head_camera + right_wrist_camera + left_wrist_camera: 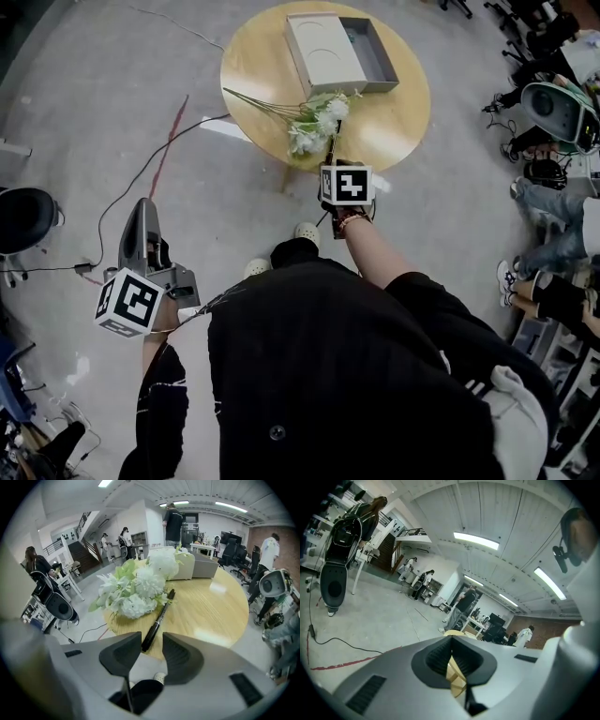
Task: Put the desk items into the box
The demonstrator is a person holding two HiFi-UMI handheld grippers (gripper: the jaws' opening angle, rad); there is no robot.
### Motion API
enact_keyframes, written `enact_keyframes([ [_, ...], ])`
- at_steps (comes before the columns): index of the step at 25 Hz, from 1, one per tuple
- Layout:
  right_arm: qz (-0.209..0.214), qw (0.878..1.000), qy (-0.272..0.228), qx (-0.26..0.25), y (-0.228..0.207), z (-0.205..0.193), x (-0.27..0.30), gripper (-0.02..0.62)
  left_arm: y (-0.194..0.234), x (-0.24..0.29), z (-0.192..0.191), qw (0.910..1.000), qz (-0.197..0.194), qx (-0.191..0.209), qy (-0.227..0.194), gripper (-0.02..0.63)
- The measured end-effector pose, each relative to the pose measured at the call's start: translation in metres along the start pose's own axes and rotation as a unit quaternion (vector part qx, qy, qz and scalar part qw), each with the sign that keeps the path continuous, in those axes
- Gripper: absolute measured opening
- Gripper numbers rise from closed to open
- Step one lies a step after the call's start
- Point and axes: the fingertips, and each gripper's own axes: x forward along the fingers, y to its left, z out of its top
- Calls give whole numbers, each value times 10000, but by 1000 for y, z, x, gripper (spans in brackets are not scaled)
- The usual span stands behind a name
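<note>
Lowering the right gripper point(151, 645), jaws spread wide and empty, should straddle the black pen point(158, 619) at its near end by the round table's point(211, 606) near edge, clear of the white flowers point(136, 590).

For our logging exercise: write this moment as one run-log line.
right gripper: open, at pen end, no grip | left gripper: shut, empty, over floor | pen: on table beside flowers | box: open

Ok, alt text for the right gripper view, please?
The right gripper, jaws open, points down at a black pen lying on a round wooden table. White flowers lie just left of the pen, and a box sits at the table's far side.
</note>
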Motion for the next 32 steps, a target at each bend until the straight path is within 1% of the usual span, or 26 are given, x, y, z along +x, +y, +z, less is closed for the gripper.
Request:
enact_keyframes([
  [7,-66,9999,8,129,-5,-1,2,100,3,0,-4,10000,4,-80,6,11],
  [10,-50,9996,-9,287,-7,-1,1,83,4,1,-4,10000,2,-97,13,11],
  [13,-41,9987,-38,512,-10,-3,-2,74,1,-1,-2,10000,-30,-78,6,11],
  [19,-179,9968,-83,779,-21,-12,-4,64,-4,5,-1,9998,-185,3,38,11],
  [22,-224,9958,-79,881,-26,-20,-11,63,-9,8,-1,9995,-314,25,65,11],
  [25,-289,9944,-110,1009,-30,-29,-19,63,-17,13,0,9985,-520,72,121,11],
  [29,-356,9908,-174,1292,-35,-44,-33,63,-29,15,1,9966,-787,136,215,11],
  [32,-416,9862,-310,1571,-41,-53,-46,61,-40,16,-1,9941,-1020,211,295,11],
])
